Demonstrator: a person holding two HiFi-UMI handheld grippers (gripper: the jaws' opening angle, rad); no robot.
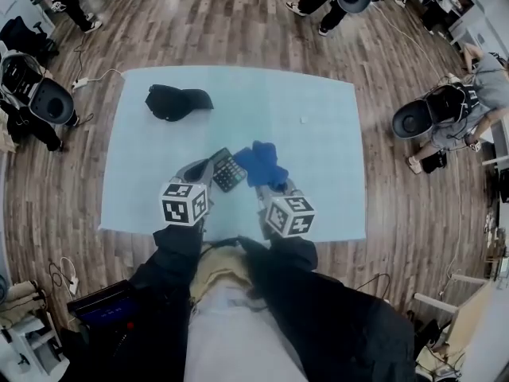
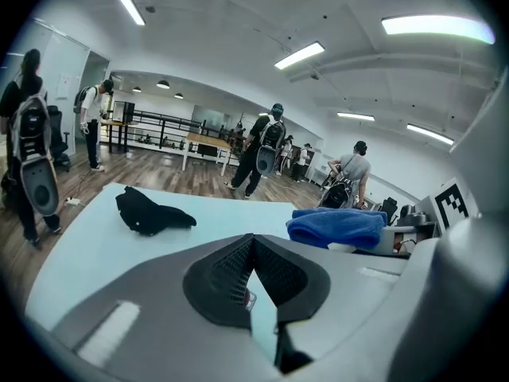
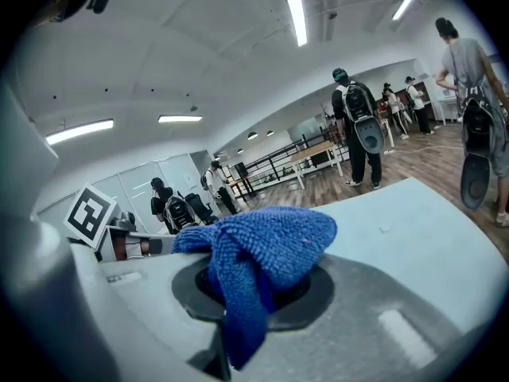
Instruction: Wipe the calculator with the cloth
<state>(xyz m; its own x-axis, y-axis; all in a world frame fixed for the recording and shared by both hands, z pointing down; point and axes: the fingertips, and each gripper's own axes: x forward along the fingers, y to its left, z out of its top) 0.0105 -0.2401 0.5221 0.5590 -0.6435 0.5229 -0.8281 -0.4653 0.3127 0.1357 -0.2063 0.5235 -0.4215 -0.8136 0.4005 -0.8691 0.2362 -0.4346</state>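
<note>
On the pale blue table (image 1: 318, 102) the dark calculator (image 1: 229, 170) sits tilted, its left corner at the tips of my left gripper (image 1: 205, 169). In the left gripper view the jaws of that gripper (image 2: 253, 277) meet at their tips, with a white and red sliver pinched between the pads; the rest of the calculator is hidden. My right gripper (image 1: 266, 183) is shut on the blue cloth (image 1: 258, 163), which touches the calculator's right edge. The cloth (image 3: 262, 249) bunches out of the right gripper (image 3: 254, 281) and hangs over its jaws. It also shows as a blue cloth (image 2: 334, 228) to the right.
A black cap (image 1: 175, 102) lies at the table's far left, also seen as a cap (image 2: 147, 212). A small white speck (image 1: 302, 120) sits mid-table. Several people with gear stand or crouch on the wooden floor (image 1: 238, 22) around the table.
</note>
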